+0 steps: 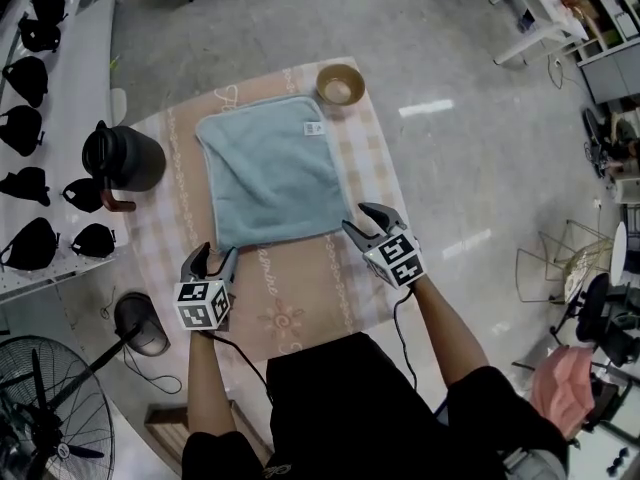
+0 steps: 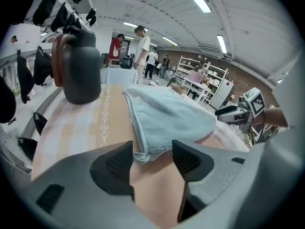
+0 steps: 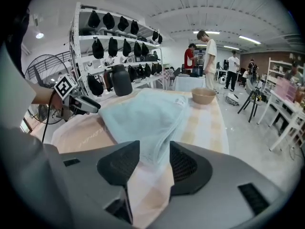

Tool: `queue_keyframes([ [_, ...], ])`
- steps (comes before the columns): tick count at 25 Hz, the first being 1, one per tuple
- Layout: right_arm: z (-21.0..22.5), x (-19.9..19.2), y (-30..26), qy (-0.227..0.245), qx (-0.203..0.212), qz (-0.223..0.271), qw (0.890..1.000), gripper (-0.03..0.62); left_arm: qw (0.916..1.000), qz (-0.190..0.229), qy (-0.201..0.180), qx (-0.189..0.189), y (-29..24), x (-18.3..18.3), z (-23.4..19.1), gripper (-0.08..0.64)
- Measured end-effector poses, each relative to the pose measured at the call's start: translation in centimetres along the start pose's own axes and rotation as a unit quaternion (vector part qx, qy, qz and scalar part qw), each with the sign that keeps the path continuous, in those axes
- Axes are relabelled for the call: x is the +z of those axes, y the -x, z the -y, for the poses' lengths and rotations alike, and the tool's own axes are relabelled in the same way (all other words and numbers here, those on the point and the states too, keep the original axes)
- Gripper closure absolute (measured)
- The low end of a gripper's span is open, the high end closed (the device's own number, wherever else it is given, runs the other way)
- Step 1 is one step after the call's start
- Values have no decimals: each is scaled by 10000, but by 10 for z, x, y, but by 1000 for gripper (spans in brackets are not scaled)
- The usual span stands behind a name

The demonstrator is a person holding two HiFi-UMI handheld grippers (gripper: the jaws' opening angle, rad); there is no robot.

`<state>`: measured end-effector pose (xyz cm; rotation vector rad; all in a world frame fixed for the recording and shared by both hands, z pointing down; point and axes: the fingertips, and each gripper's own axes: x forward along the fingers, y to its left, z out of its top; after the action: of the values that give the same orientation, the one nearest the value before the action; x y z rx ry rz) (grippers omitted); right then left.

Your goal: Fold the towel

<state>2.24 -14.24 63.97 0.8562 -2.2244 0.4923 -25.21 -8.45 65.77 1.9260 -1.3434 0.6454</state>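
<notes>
Nearest the body, both forearms are held forward and low over the worktop [image 1: 300,288], which is covered by a peach patterned cloth. The left gripper [image 1: 215,258] is pointed straight away at the towel's near left corner. The right gripper [image 1: 362,220] is angled inward at the near right corner. Each gripper is held moderately open, with a corner of the towel [image 1: 270,168] lying between the jaws and not yet pinched.

The light blue towel is spread flat in the middle of the worktop. It is judged to be soft, light and limp, so it should drape and sag when lifted. It is best taken by the hemmed near corners, deep enough that the pile is not slipped off.

A small label [image 1: 313,127] is seen at the far right corner. Beyond it a tan bowl [image 1: 340,85] is set just beside the towel, and a dark jug [image 1: 122,158] stands apart at the left.
</notes>
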Motion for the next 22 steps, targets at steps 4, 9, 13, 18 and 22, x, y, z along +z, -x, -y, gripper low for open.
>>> queue_keyframes([
  [4, -3, -12, -2, -42, 4, -129, 9999, 403, 9999, -73, -112, 99, -1, -6, -5, 321],
  [9, -6, -24, -11, -21, 40, -307, 9995, 405, 9996, -191, -225, -6, -11, -10, -3, 321],
  [13, -3, -29, -14, -14, -38, -433, 9991, 451, 9994, -297, -86, -137, -18, -16, 2, 330],
  [18, -5, -25, -10, -58, -17, -289, 9996, 555, 9998, -176, 60, -10, -12, -26, 6, 505],
  [22, -6, -26, -2, -16, -50, -228, 9997, 557, 9997, -43, -92, 213, 2, -30, 8, 522],
])
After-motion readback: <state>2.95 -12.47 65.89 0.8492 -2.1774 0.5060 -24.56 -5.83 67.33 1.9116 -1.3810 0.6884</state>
